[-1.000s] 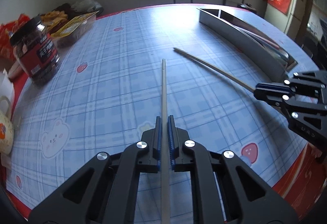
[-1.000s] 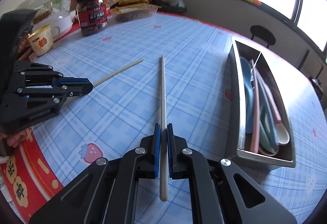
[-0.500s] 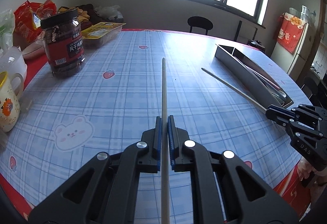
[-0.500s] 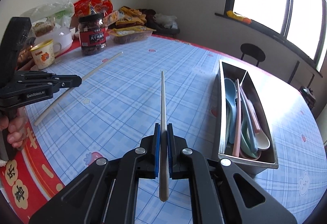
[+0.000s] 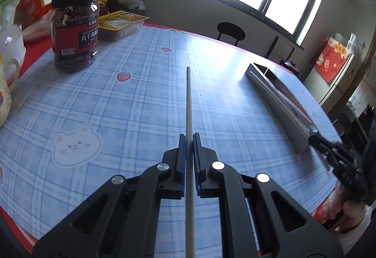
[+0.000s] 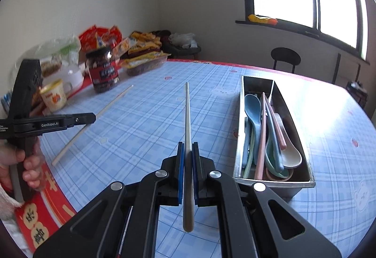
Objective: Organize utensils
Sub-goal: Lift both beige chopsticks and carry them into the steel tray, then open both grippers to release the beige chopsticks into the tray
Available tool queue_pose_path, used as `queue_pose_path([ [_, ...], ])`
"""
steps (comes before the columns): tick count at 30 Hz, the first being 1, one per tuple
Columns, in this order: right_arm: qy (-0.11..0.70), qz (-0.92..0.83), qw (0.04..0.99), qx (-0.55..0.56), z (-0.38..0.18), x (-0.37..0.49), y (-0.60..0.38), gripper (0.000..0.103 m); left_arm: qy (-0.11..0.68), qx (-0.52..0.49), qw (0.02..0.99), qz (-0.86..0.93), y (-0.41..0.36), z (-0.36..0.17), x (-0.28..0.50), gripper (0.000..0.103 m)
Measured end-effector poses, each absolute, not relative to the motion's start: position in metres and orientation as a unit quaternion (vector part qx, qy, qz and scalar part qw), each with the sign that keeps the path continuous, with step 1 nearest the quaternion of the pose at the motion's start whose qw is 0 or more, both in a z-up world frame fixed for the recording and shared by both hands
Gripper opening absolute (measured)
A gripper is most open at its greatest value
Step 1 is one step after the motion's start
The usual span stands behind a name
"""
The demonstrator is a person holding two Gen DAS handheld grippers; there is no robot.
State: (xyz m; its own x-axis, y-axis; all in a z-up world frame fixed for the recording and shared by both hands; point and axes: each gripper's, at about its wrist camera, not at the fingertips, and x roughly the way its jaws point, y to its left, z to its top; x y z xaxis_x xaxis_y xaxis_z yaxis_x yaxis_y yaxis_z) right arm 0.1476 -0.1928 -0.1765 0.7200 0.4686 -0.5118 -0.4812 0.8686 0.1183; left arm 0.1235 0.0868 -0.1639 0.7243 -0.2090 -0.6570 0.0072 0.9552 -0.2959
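Observation:
My left gripper (image 5: 189, 138) is shut on a pale chopstick (image 5: 188, 102) that points forward above the blue checked tablecloth (image 5: 131, 117). My right gripper (image 6: 187, 147) is shut on a second chopstick (image 6: 187, 114), held above the table. The left gripper (image 6: 90, 117) with its chopstick (image 6: 103, 112) shows at the left of the right wrist view. A long steel utensil tray (image 6: 303, 164) stands to the right, holding several spoons (image 6: 252, 107) and chopsticks. The tray (image 5: 277, 102) and the right gripper (image 5: 315, 140) show at the right of the left wrist view.
A dark jar with a red label (image 5: 74, 32), a snack tray (image 5: 119, 22), a mug (image 6: 53, 95) and snack bags (image 6: 101, 37) crowd the table's far left. A black stool (image 6: 285, 58) stands beyond the table under the window.
Both grippers have lifted and tilted up with their chopsticks. The right gripper has moved closer to the tray, and the views now show more of the room.

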Motion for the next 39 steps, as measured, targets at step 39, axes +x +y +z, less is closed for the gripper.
queue_pose_path([
  [39,0.322,0.195,0.907,0.19,-0.191,0.264,-0.309,0.007,0.435,-0.279,0.845,-0.136,-0.124,-0.168,0.289,0.01],
])
